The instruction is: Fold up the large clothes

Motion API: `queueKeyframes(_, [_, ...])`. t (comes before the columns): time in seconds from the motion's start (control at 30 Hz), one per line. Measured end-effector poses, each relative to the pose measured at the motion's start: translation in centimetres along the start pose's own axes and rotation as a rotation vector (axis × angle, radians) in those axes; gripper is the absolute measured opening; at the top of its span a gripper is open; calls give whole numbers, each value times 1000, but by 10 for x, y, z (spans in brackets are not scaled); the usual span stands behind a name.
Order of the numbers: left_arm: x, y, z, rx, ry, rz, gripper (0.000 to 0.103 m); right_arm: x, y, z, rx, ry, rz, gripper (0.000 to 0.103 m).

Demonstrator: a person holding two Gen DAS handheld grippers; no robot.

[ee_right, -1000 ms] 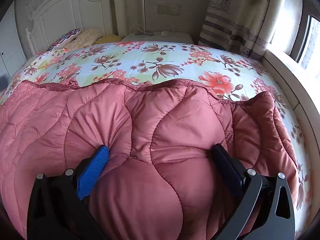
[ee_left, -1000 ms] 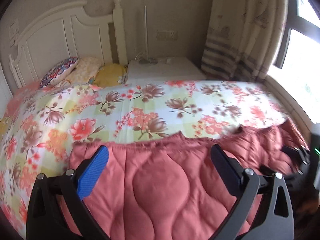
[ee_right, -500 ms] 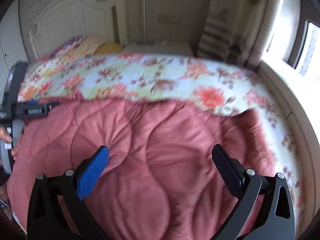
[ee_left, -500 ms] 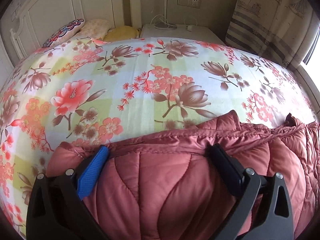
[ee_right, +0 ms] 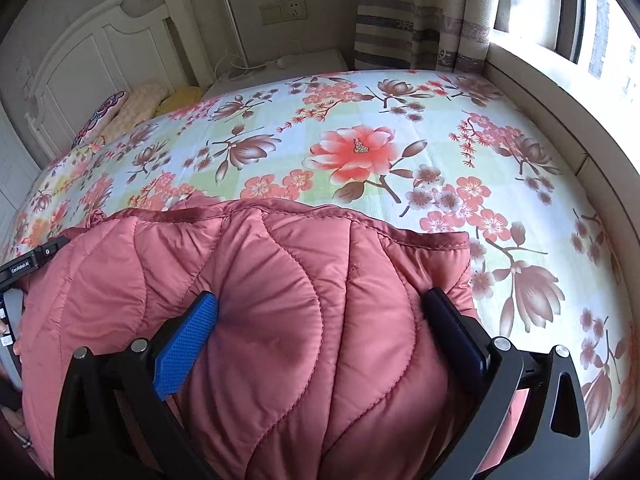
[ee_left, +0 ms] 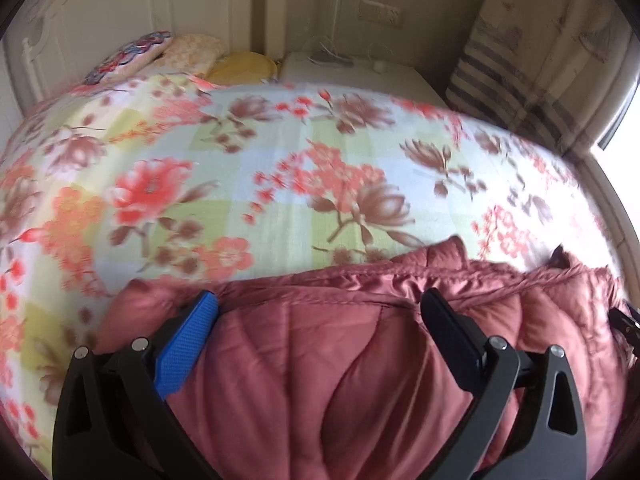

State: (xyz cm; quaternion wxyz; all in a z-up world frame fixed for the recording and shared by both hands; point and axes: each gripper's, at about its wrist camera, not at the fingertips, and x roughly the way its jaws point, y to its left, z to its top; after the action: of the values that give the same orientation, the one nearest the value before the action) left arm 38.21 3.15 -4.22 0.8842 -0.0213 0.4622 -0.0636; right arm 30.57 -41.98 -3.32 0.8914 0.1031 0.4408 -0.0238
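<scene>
Pink quilted jacket (ee_right: 304, 300) lies bunched on the near part of the bed (ee_right: 400, 120), floral sheet bare beyond it up to the pillows (ee_left: 168, 56) and headboard (ee_right: 100, 60)

Left gripper (ee_left: 320, 312): fingers spread wide, padding bulging up between them, nothing pinched. Its view is motion-blurred. Jacket's hemmed edge (ee_left: 340, 276) runs left to right just ahead of the fingertips

Right gripper (ee_right: 320, 308): also spread wide, fingers pressed against the puffed fabric on both sides, no grip closed that I can see. Piped edge curves across ahead of it; corner (ee_right: 460, 240) lies forward and right of its right finger

Long axis of the jacket runs crosswise, from one gripper to the other. The left gripper's body shows at the left rim of the right view, at the jacket's far end. Each gripper is nearest its own end

Judgement: next fold turns on that front edge, straight ahead of both grippers
</scene>
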Motion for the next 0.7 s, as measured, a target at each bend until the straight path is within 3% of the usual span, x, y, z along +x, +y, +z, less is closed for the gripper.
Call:
queueKeyframes(0.13, [-85,1,-13,-43,-164,-28,101,-74,9,-19,-2,-177,130,98])
queueKeyframes(0.27, [-143,-44,-57,116,-269,-40,101,-126,46,-63,-185,-235,183,98])
queueKeyframes(0.33, [-146,-70,-81,208,-266,-29,101,-139,55,-90,-231,-240,186,98])
queueKeyframes(0.43, [-128,-94,-110,301,-227,16,101,-154,52,-134,-242,-208,259,98])
queueKeyframes(0.53, [-99,-98,-131,325,-173,52,101,-165,41,-182,-253,-151,339,98])
queueKeyframes(0.7, [-82,-88,-146,285,-178,8,101,-146,21,-236,-164,-7,357,95])
